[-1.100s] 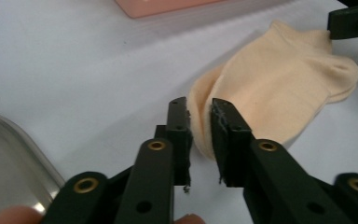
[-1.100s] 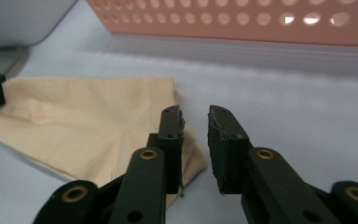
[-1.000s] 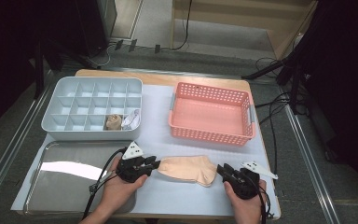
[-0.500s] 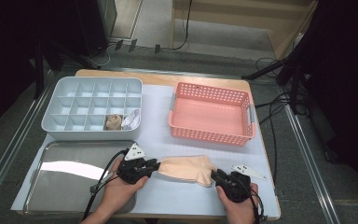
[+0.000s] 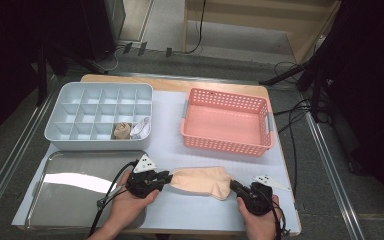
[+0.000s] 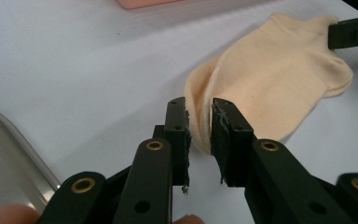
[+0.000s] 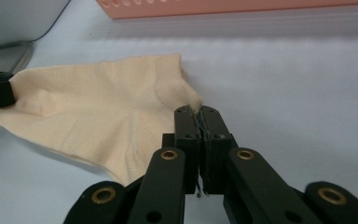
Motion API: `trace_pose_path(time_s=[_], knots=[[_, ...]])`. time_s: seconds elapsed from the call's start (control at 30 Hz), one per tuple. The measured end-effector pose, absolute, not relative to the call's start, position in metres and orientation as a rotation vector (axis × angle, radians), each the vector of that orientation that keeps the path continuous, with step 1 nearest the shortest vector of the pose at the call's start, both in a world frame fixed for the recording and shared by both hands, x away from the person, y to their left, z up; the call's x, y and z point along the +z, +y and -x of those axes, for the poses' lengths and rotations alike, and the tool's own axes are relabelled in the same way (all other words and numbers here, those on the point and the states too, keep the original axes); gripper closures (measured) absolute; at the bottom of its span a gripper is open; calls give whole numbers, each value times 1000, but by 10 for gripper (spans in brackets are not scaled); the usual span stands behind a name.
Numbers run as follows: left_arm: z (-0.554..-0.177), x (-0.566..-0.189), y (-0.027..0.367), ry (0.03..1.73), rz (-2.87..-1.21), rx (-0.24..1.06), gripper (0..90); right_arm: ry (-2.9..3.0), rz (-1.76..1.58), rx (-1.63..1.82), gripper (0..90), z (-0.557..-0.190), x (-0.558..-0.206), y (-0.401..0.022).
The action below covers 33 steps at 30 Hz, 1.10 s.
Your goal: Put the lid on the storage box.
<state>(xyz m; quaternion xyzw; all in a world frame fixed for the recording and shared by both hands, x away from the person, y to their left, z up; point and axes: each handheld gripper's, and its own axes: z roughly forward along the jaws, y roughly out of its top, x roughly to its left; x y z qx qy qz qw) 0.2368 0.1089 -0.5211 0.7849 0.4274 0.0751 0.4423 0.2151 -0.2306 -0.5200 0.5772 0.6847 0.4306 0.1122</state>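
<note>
1. You are at the grasping step: the cream-coloured knitted ankle sock (image 5: 202, 181) lies flat on the white table cover (image 5: 170, 135), on your side of the salmon-pink perforated plastic basket (image 5: 226, 123), and you have a gripper at each end of it.

2. Your left gripper (image 6: 199, 133) is nearly closed, its jaws pinching a gathered fold at the sock's end that lies toward the shiny steel tray (image 5: 75, 190). In the left gripper view the fabric fills the narrow gap between the pads, so this reads as a true grip.

3. Your right gripper (image 7: 199, 122) has just been closing and its jaws now stand pressed together. They seem to nip only the very edge of the sock at its bulging corner, the end away from the tray; the tips hide the contact, so how much cloth they have is unsure.

4. The next move, I judge, calls for raising both hands together, level and evenly, so the sock lifts clear of the cover without slipping from the thin right-hand pinch.

5. Beyond the sock from you, the pale grey divided plastic organiser (image 5: 100, 114) already holds two rolled socks (image 5: 131, 130) in its near compartments; a fold or roll probably comes next.
</note>
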Motion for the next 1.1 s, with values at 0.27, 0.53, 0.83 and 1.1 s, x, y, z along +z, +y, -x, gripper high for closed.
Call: trace_pose_path(time_s=[0.27,0.53,0.83,1.1], knots=[[-236,-521,109,1058,-1939,182,782,1998,-1673,1283,879,-213,-510,-233],[-235,-520,109,1058,-1931,180,782,1990,-1637,1319,882,-211,-498,-230],[-235,-520,110,1049,-1924,170,785,2004,-1582,1366,882,-208,-484,-218],[-235,-520,108,1048,-1931,165,787,2051,-1498,1404,882,-207,-472,-194]])
